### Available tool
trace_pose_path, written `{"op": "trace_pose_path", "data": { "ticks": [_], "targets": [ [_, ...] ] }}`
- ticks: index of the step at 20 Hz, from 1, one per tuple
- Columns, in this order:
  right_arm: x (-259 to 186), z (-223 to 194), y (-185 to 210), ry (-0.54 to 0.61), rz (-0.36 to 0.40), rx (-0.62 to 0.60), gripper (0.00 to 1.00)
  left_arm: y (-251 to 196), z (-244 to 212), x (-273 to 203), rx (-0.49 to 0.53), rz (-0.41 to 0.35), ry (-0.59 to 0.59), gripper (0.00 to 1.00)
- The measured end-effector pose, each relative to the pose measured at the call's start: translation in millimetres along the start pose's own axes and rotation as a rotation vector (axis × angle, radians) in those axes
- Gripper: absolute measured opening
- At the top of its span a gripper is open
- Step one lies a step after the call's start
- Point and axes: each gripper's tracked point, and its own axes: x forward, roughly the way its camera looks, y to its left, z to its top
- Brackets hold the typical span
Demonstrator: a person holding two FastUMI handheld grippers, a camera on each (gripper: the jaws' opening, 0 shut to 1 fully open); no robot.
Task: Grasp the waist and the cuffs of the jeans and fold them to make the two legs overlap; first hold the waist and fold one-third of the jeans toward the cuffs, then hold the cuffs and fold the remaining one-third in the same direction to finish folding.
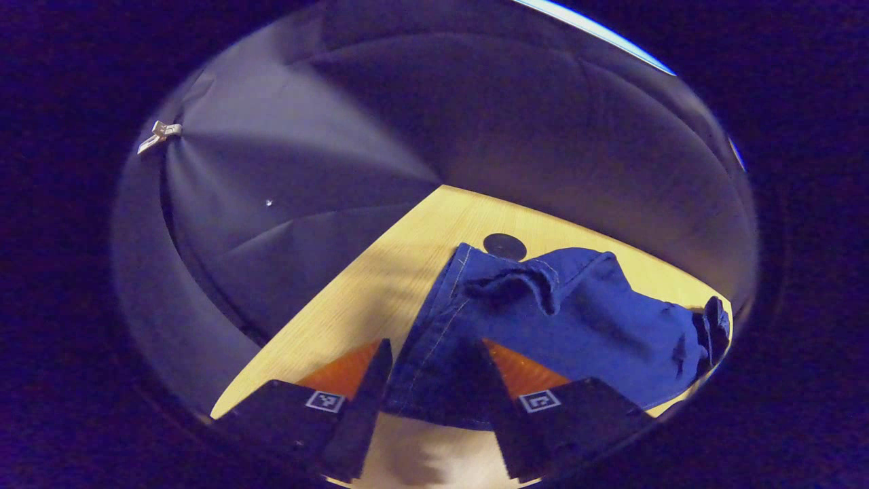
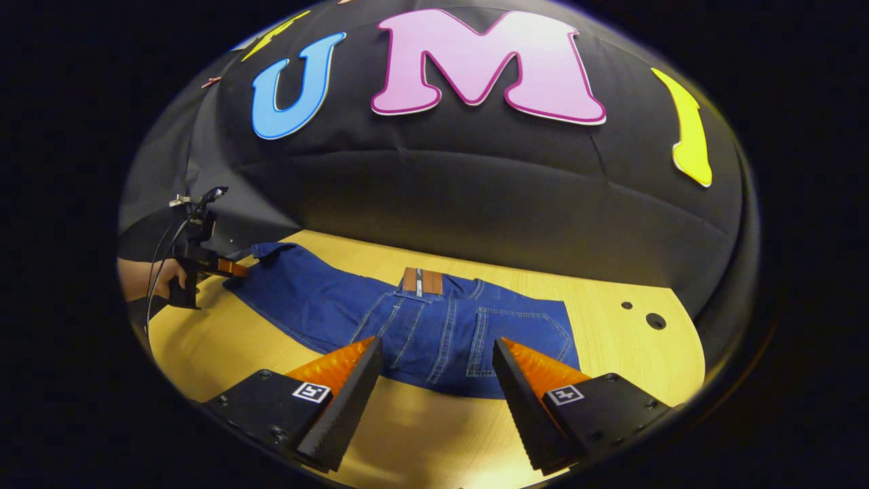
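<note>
1. The right gripper (image 2: 434,401) hovers low over the near edge of the bench (image 2: 631,339), its jaws wide apart and holding nothing; the waist end of the jeans (image 2: 434,326) lies just beyond the fingertips.
2. The left gripper (image 1: 434,401) has its jaws spread wide at the cuff end, with denim lying between the fingers, not pinched.
3. The jeans lie flat across the bench, waist patch (image 2: 422,280) facing up, legs running toward the far hand (image 2: 153,277).
4. In the left gripper view a cuff (image 1: 523,282) is rumpled near a round hole (image 1: 504,246) in the bench.
</note>
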Motion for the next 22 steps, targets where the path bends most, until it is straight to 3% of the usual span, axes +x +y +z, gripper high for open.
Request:
{"op": "trace_pose_path", "data": {
  "ticks": [1, 4, 8, 10, 12, 17, 19, 22],
  "targets": [
    [-1, -5, -2, 0.012, -0.001, 0.007, 0.95, -4, 0, 0, 0.001, -0.011, 0.004, 0.69],
    [-7, -19, -8, 0.044, -0.010, 0.025, 0.99, -22, 0, -3, -0.103, -0.095, -0.009, 0.29],
    [-16, -24, -11, 0.058, -0.015, 0.037, 0.99, -33, 1, -7, -0.238, -0.180, -0.023, 0.07],
    [-19, -25, -19, 0.059, -0.022, 0.026, 0.99, -36, 4, -7, -0.251, -0.209, -0.026, 0.06],
    [-21, -19, -28, 0.052, -0.037, 0.020, 0.99, -33, 19, -14, -0.199, -0.204, -0.073, 0.06],
    [-31, 3, -67, 0.012, -0.098, 0.032, 0.99, -54, 73, -106, -0.147, -0.264, -0.204, 0.06],
    [-38, 12, -83, 0.001, -0.125, 0.043, 0.99, -76, 96, -150, -0.143, -0.330, -0.246, 0.06],
    [-53, 26, -107, -0.030, -0.164, 0.052, 0.99, -150, 109, -208, -0.066, -0.429, -0.266, 0.06]
  ]
}}
